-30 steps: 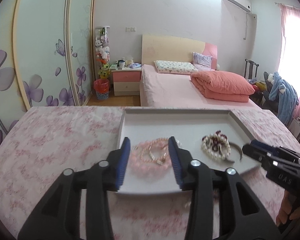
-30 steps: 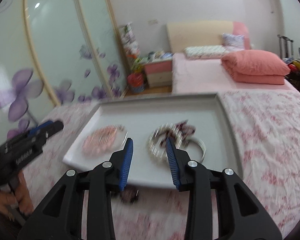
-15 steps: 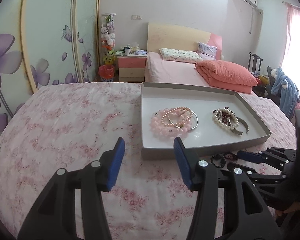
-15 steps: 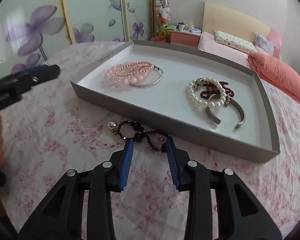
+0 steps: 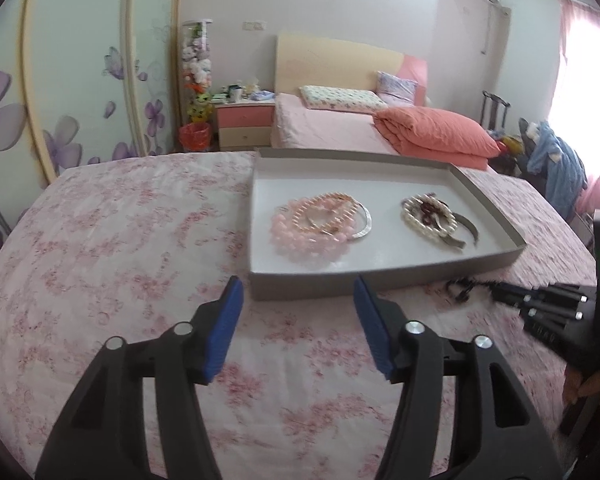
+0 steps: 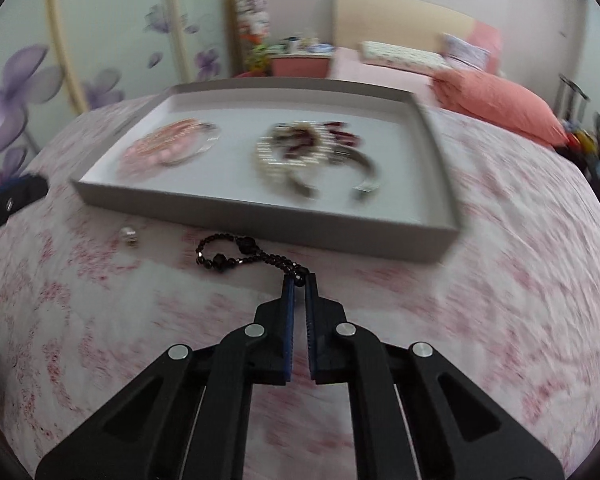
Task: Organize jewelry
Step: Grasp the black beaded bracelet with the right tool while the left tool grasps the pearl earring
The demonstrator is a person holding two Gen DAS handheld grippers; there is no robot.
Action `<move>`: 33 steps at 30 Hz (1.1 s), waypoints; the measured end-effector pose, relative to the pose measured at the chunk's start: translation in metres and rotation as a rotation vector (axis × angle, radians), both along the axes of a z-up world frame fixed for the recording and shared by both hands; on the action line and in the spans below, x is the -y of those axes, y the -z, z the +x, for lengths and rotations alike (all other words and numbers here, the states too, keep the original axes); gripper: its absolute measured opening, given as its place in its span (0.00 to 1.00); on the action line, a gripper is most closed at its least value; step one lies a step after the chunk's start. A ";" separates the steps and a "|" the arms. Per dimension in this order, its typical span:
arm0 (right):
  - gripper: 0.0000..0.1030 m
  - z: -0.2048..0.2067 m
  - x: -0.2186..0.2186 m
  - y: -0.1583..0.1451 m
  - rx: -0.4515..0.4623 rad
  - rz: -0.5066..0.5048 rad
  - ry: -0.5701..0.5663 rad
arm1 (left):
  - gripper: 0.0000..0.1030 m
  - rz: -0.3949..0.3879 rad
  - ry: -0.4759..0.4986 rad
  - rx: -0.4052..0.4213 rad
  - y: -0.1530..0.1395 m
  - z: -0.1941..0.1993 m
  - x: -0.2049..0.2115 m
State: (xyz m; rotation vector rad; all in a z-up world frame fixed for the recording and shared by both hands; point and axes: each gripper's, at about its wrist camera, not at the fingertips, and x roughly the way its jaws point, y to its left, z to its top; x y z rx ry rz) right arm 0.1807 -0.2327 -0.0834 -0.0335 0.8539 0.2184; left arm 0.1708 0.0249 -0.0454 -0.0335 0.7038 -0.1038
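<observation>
A: Where was the black bead strand (image 6: 244, 255) when you checked?

B: On the pink floral cloth (image 6: 500, 320), just ahead of my right gripper (image 6: 299, 280). Jaws were nearly closed, pinched on the strand's near end; the rest trailed fwd and left from the tips, lying in a loop just short of the tray's near wall. Right view was blurry, so can't vouch for how firm the pinch was.

A: And the left?

B: Left gripper (image 5: 296, 304) had jaws wide, nothing between them, hovering over the cloth just short of the tray (image 5: 380, 278). The near wall sat straight ahead of the tips.

A: Tray contents?

B: Pink bead bracelets (image 5: 314, 228) w/ a silver bangle, ahead and slightly right of the left jaws. White pearl bracelet (image 5: 428, 218) w/ dark red beads farther right, inside the same tray. Also a small pearl-ish bead (image 6: 129, 235) loose on the cloth, ahead-left of the right jaws, beside the strand.
</observation>
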 end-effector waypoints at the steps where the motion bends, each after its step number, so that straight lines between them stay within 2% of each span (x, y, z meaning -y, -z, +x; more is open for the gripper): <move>1: 0.06 -0.001 0.009 0.001 -0.006 0.014 0.030 | 0.60 0.006 0.021 -0.006 0.002 0.000 0.006; 5: 0.06 0.001 0.022 0.004 -0.025 0.061 0.068 | 0.64 0.052 0.100 -0.033 0.011 0.001 0.031; 8: 0.06 0.001 0.017 0.004 -0.021 0.031 0.067 | 0.64 0.078 0.139 -0.070 0.023 0.005 0.050; 15: 0.06 0.001 0.018 0.004 -0.024 0.048 0.063 | 0.63 0.124 0.125 -0.151 0.044 0.027 0.078; 19: 0.06 0.001 0.021 0.004 -0.026 0.059 0.063 | 0.46 0.114 0.106 -0.181 0.050 0.040 0.084; 20: 0.06 0.001 0.021 0.004 -0.027 0.061 0.063 | 0.36 0.110 0.100 -0.177 0.049 0.042 0.085; 21: 0.06 0.001 0.021 0.004 -0.027 0.061 0.063 | 0.32 0.115 0.095 -0.177 0.049 0.043 0.085; 22: 0.06 0.001 0.021 0.004 -0.026 0.059 0.063 | 0.17 0.113 0.095 -0.175 0.049 0.044 0.086; 27: 0.06 -0.001 0.017 0.003 -0.021 0.032 0.058 | 0.15 0.119 0.081 -0.175 0.048 0.036 0.072; 33: 0.06 -0.006 -0.006 0.003 -0.022 0.037 -0.007 | 0.15 0.119 0.044 -0.175 0.048 0.016 0.041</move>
